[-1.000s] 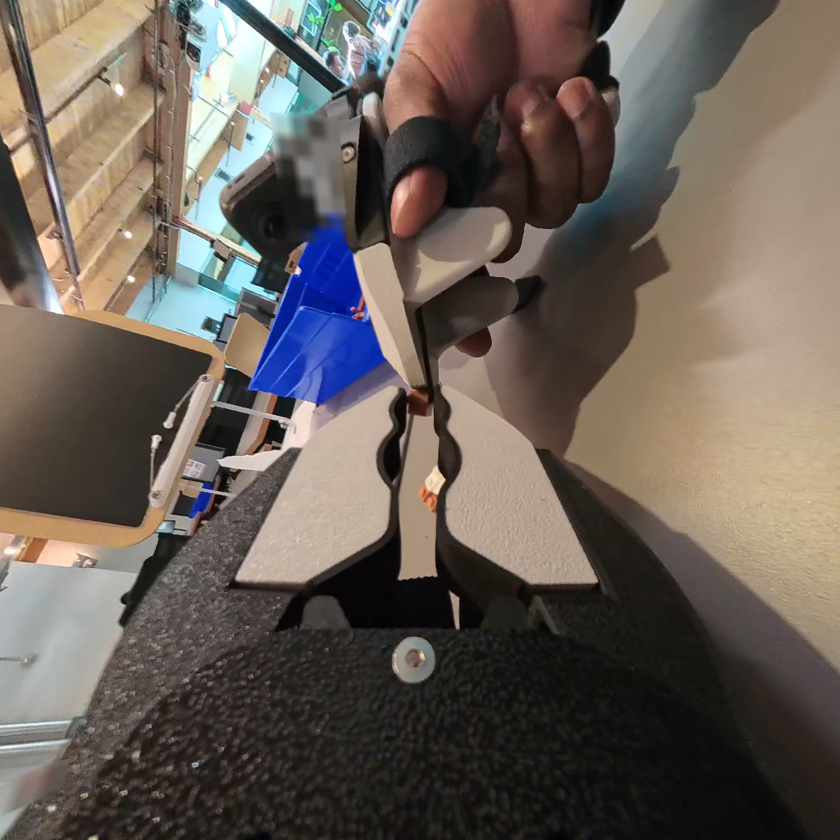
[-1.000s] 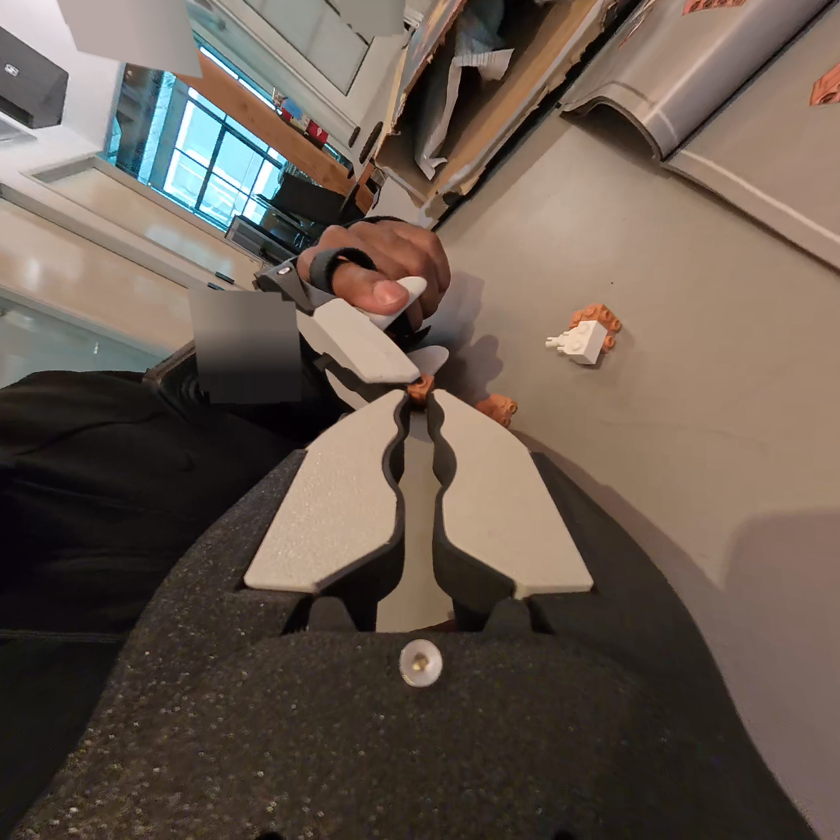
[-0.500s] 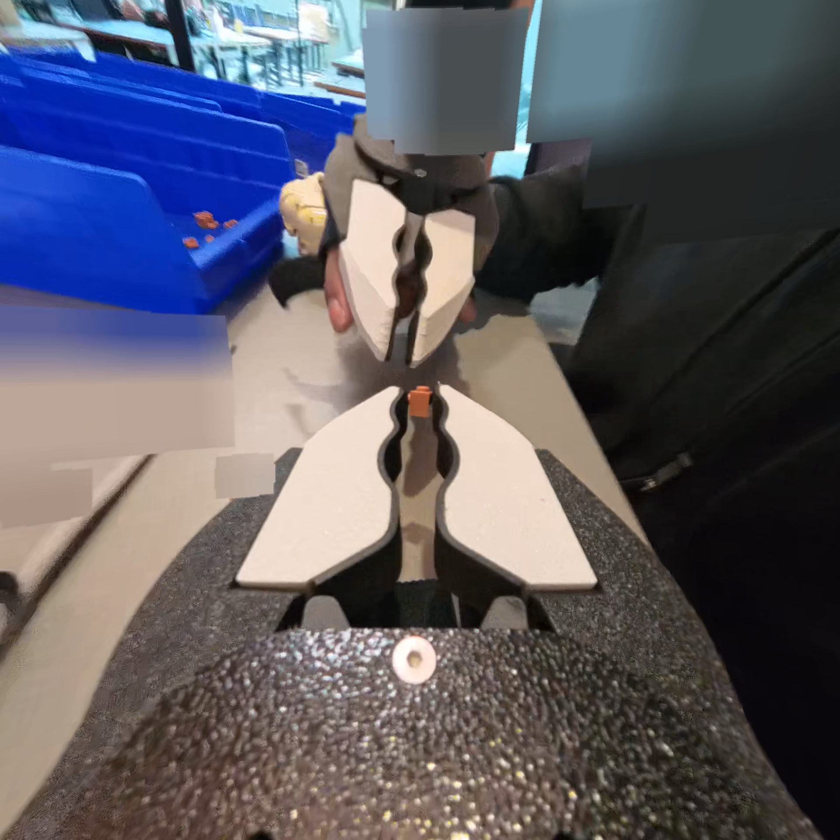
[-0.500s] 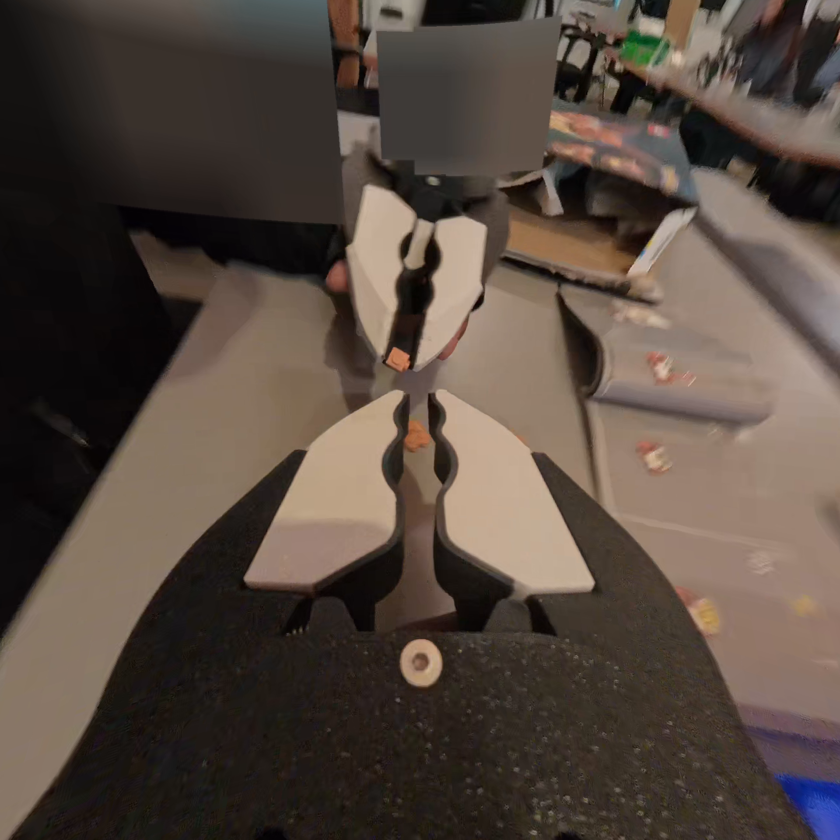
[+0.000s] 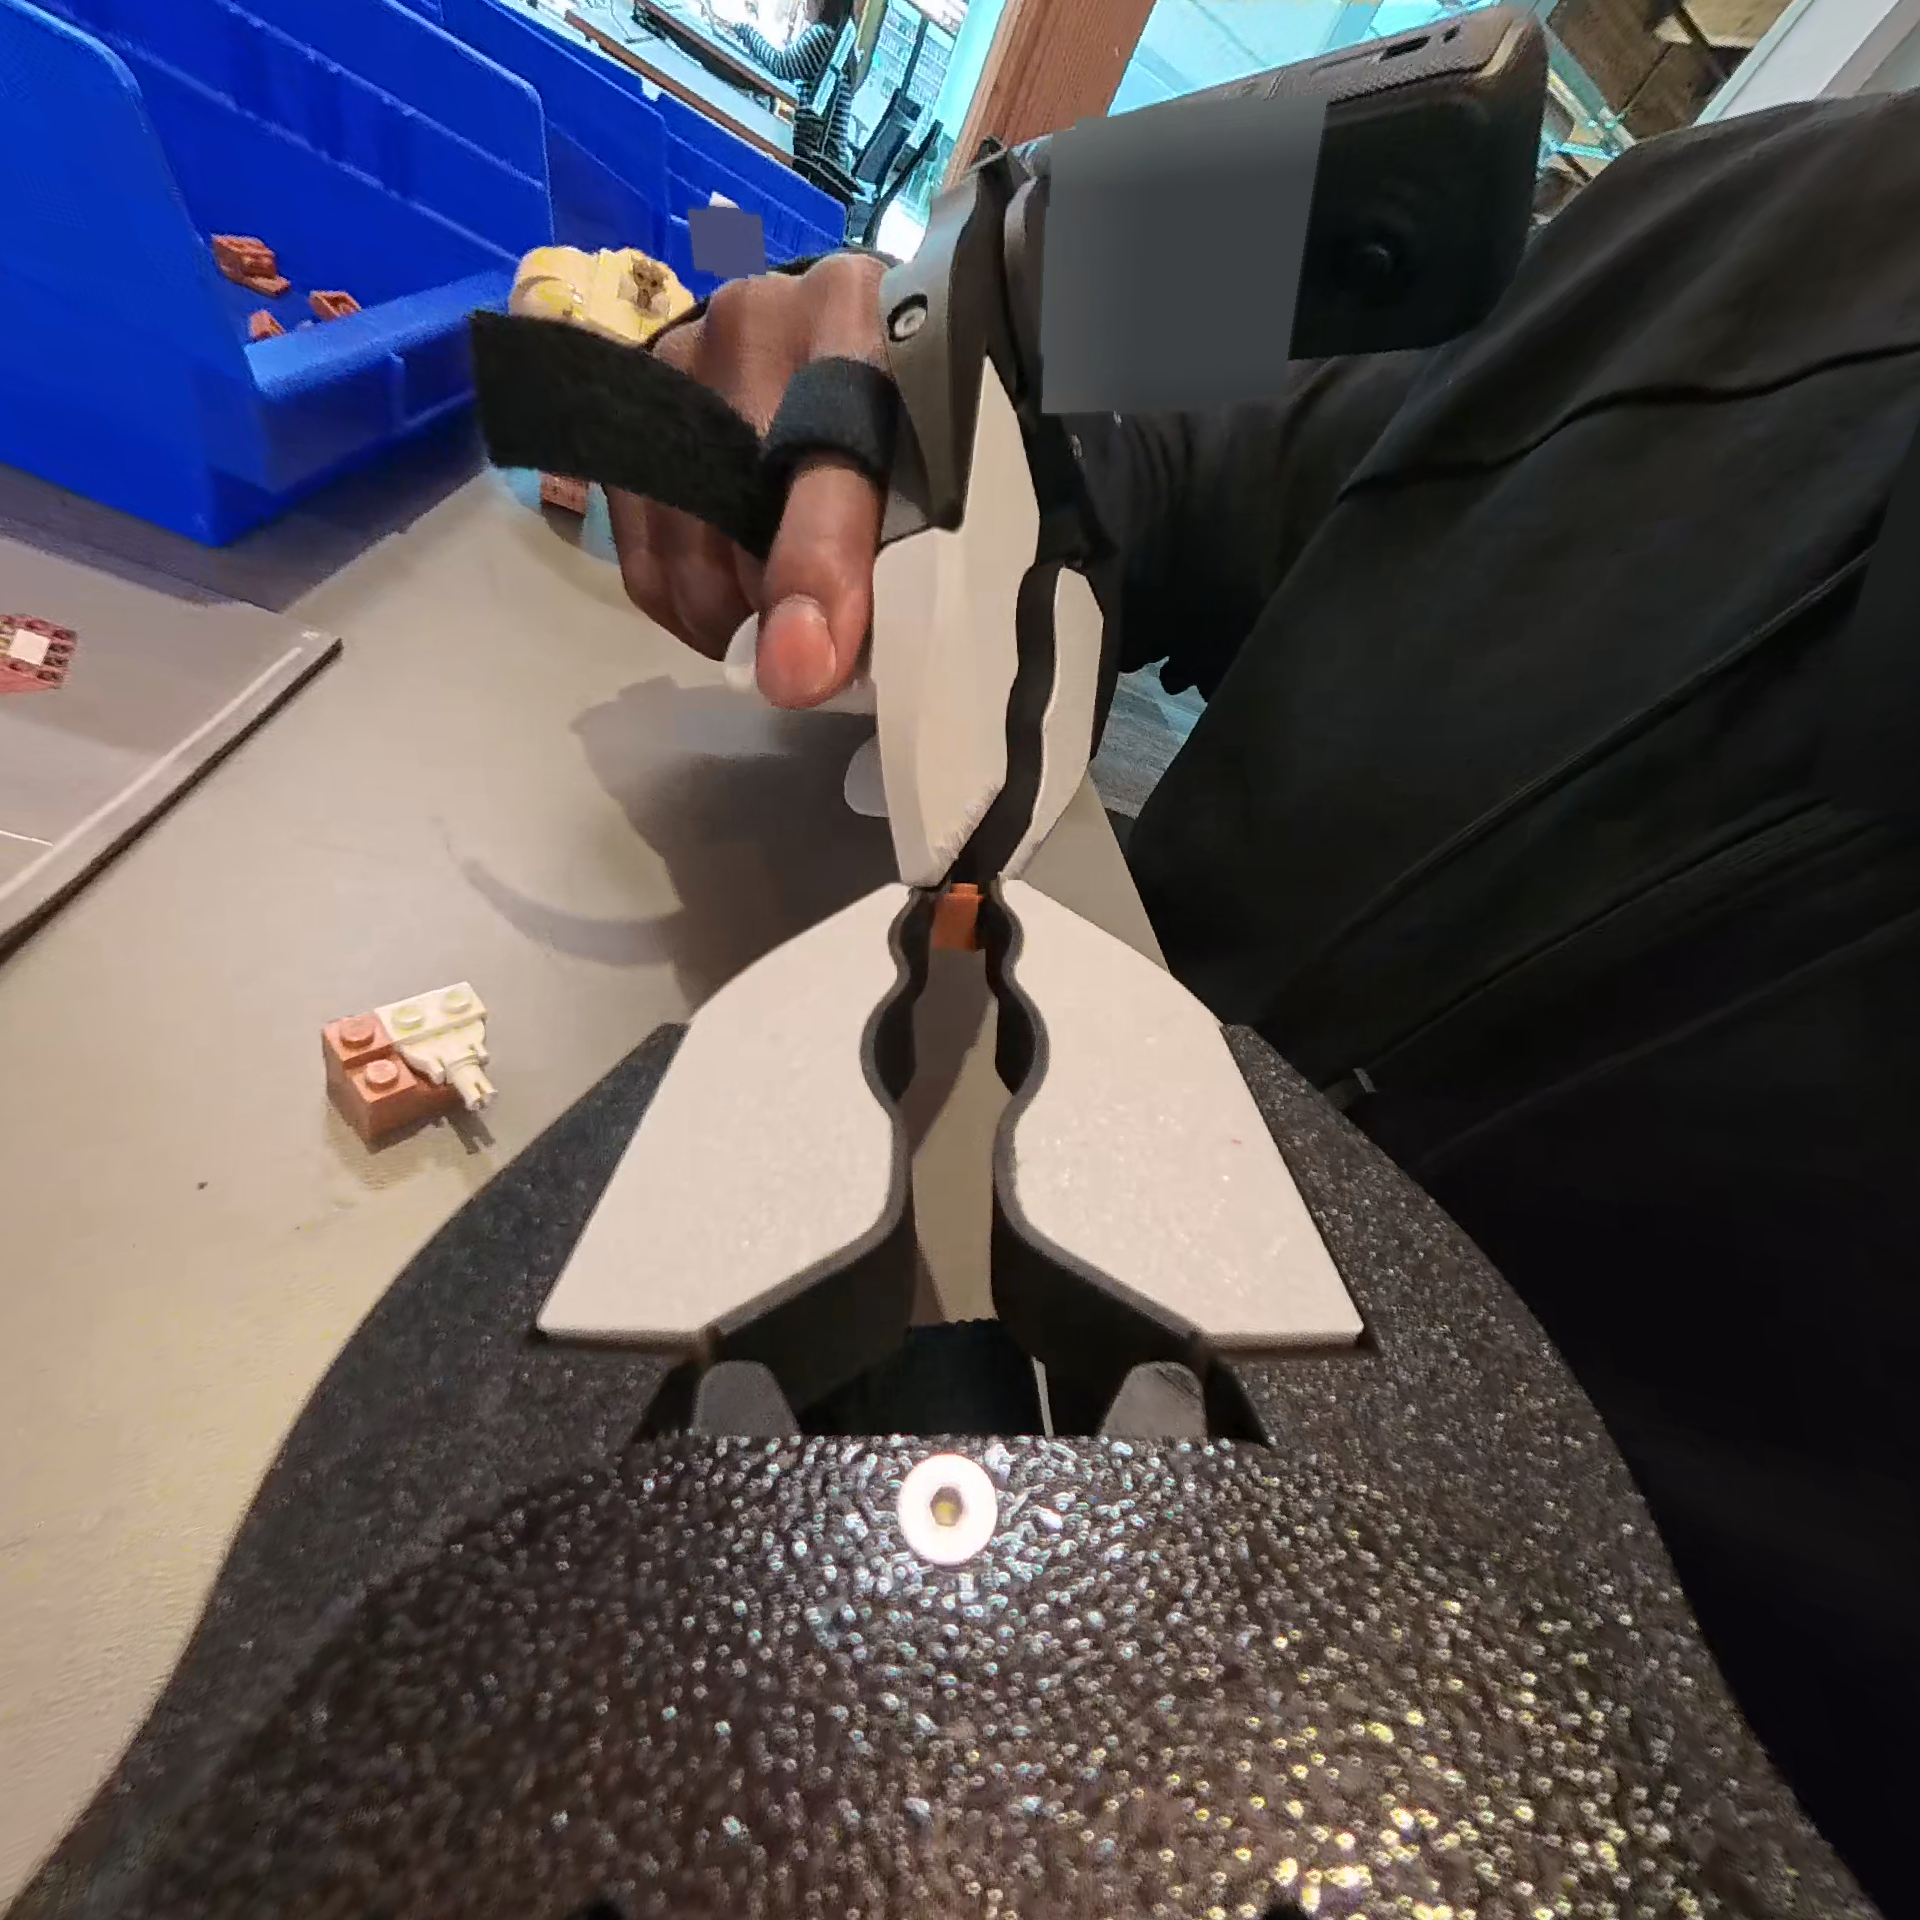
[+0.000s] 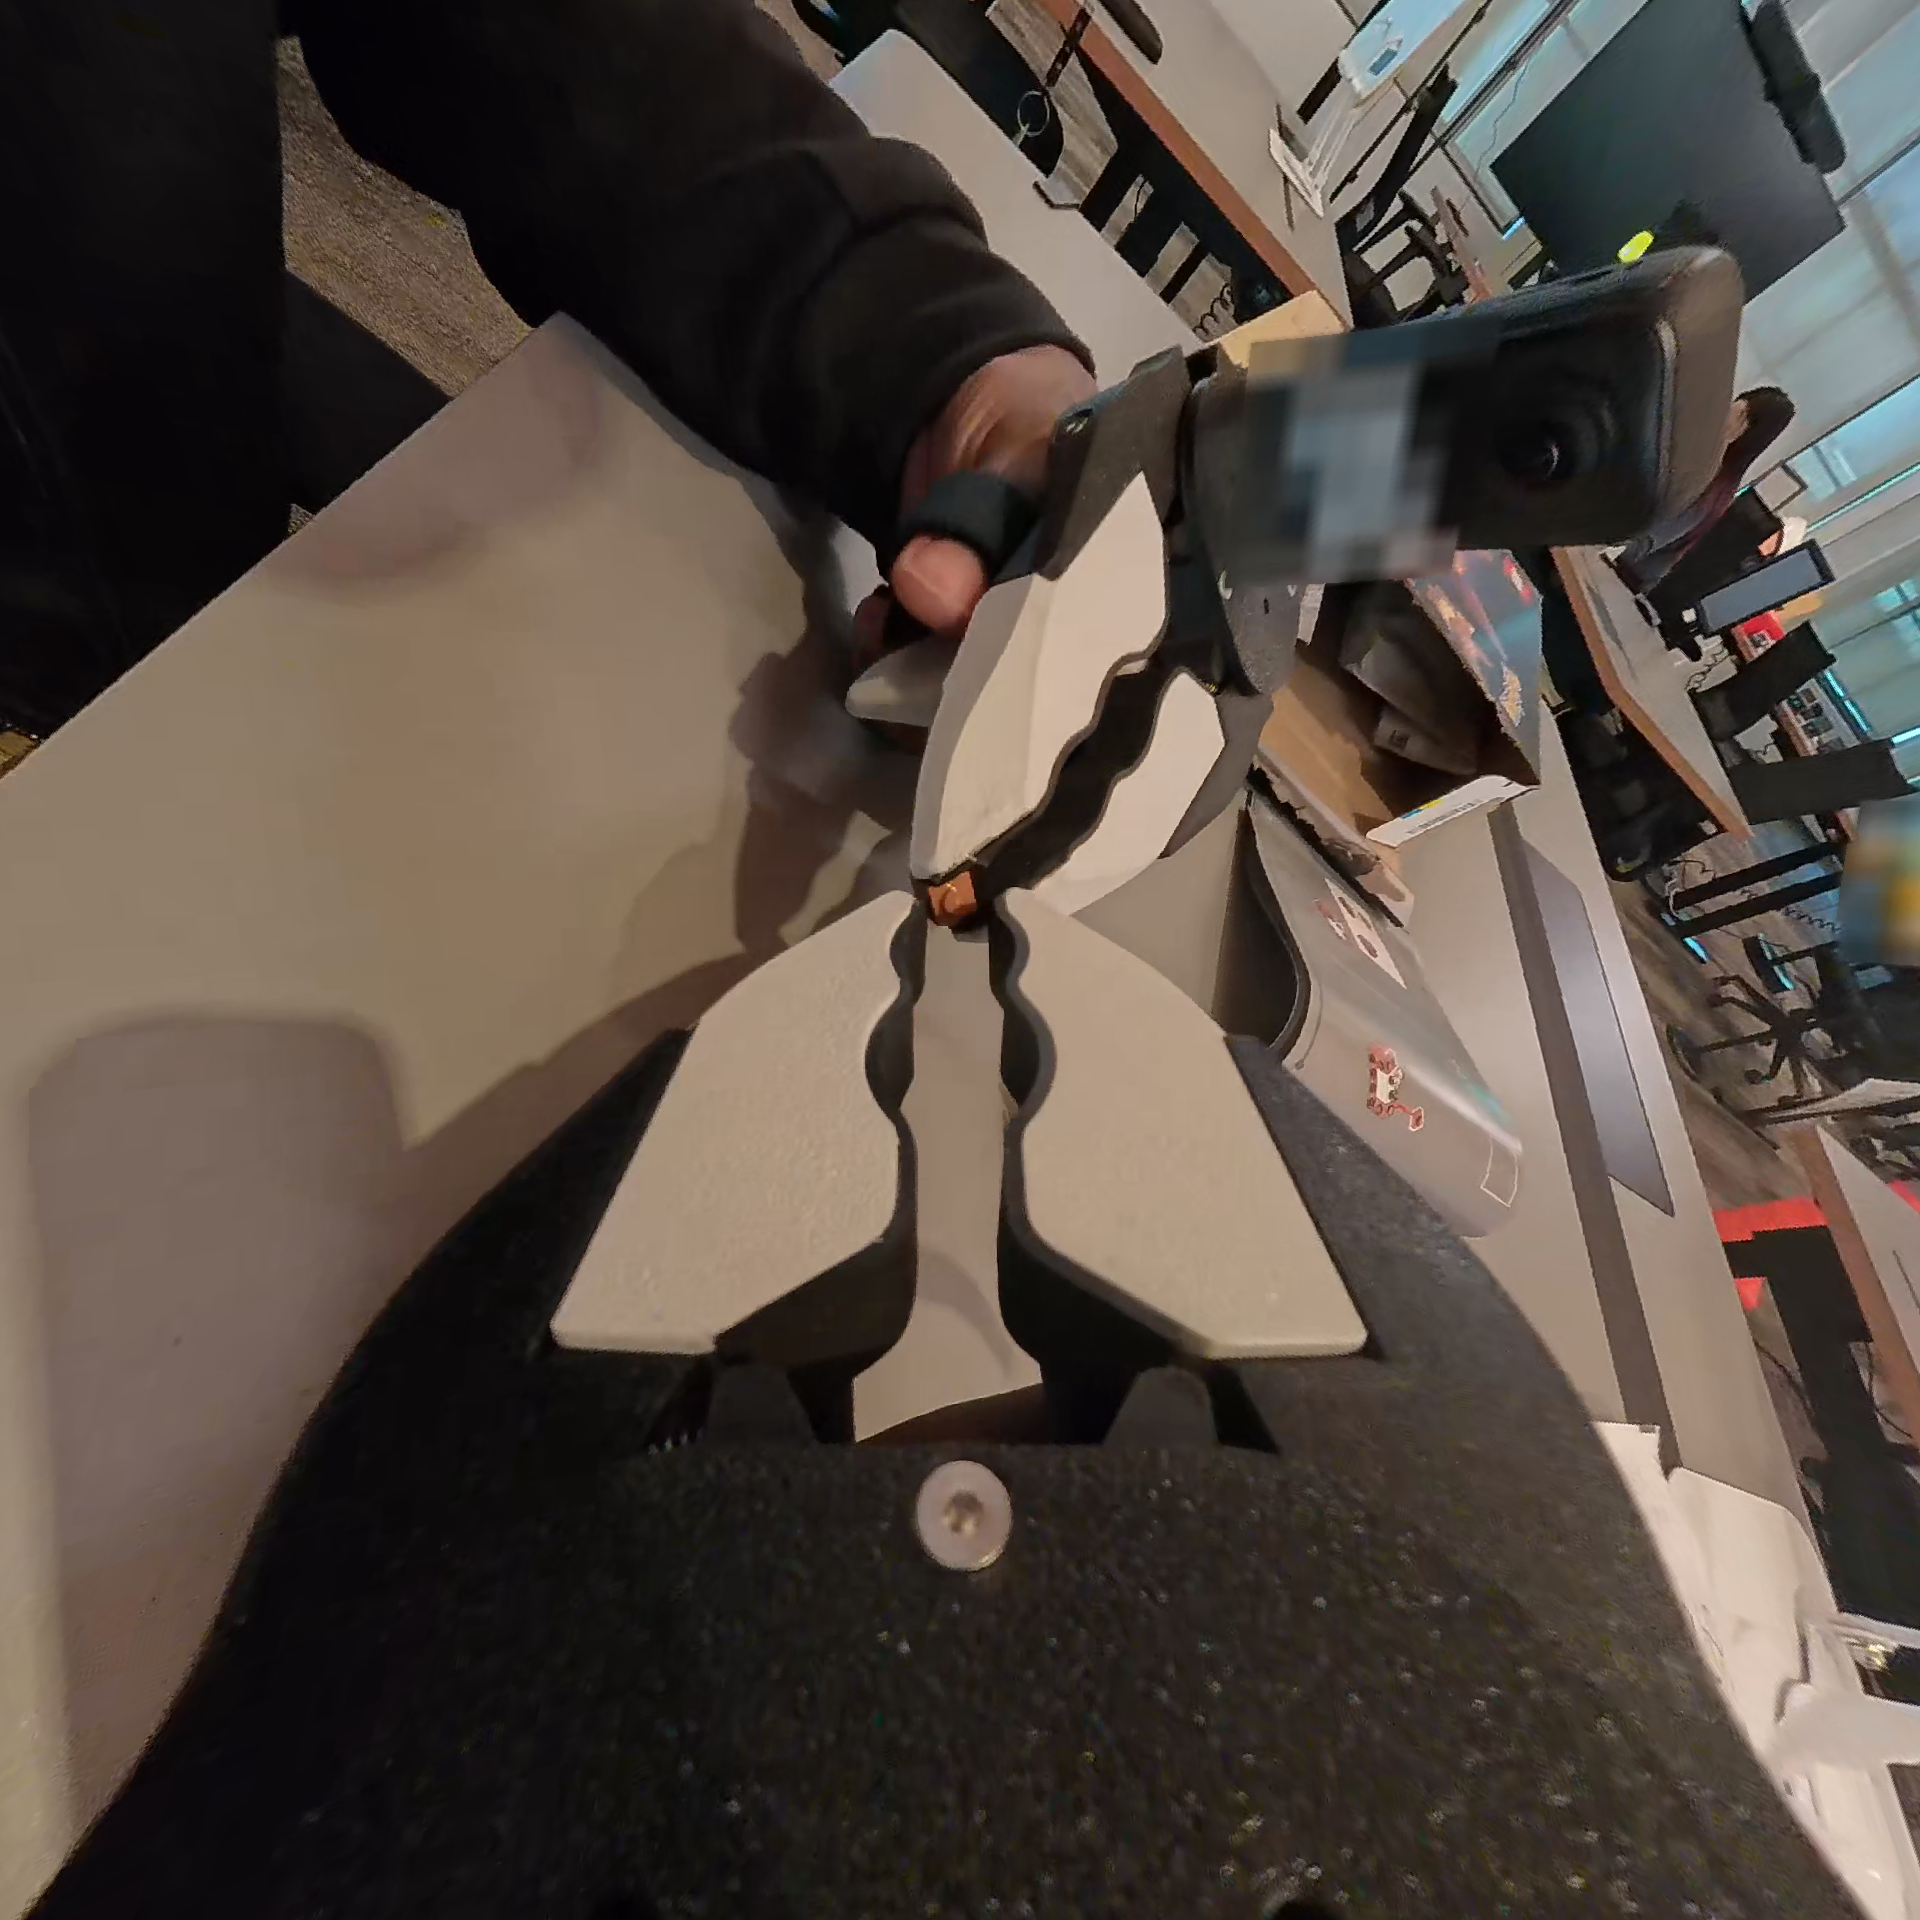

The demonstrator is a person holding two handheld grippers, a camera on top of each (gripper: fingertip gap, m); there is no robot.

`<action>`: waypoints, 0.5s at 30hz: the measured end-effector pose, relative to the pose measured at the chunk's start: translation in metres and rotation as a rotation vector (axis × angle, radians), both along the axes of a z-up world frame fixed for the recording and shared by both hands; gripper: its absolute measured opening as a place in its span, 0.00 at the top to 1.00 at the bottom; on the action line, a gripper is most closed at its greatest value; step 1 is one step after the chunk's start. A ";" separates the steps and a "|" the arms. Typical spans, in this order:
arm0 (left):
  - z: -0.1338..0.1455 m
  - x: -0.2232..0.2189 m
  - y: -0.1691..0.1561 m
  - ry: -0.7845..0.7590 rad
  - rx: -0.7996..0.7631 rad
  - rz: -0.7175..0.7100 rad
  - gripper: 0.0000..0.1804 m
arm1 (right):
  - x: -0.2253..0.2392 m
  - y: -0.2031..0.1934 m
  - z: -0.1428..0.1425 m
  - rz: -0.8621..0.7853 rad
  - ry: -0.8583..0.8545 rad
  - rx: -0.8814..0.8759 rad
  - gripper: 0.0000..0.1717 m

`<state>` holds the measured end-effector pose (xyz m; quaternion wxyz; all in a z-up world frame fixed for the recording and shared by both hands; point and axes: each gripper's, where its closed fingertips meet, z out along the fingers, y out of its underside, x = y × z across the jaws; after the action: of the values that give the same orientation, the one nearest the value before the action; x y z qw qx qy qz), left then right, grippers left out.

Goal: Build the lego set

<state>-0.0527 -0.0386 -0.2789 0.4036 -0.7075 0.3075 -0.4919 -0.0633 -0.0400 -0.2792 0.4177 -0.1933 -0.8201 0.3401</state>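
A grey table (image 5: 260, 935) holds blue bins (image 5: 260, 208) at its far side, with desks and monitors filling the room beyond. The left gripper (image 5: 956, 904) pinches a small orange brick (image 5: 956, 923) at its fingertips; the right gripper (image 6: 956, 914) stands narrowly parted, its tips right against that brick (image 6: 951, 902) — half a second ago the two tools hung apart. Left of the brick lies one brown-and-white brick cluster (image 5: 410, 1060); two grippers, one held brick.
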 end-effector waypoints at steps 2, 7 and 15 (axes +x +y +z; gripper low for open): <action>-0.002 0.000 0.001 0.007 -0.013 0.003 0.95 | 0.000 0.001 -0.002 -0.003 -0.009 0.003 0.94; -0.006 0.000 0.004 0.018 -0.048 0.019 0.95 | 0.000 0.003 -0.006 -0.016 -0.008 0.028 0.94; -0.011 -0.006 0.017 0.031 -0.085 0.113 0.94 | -0.006 0.015 -0.012 -0.099 -0.014 0.050 0.96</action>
<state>-0.0585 -0.0218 -0.2902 0.3956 -0.7477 0.2521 -0.4700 -0.0689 -0.0250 -0.2913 0.4329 -0.2257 -0.8206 0.2970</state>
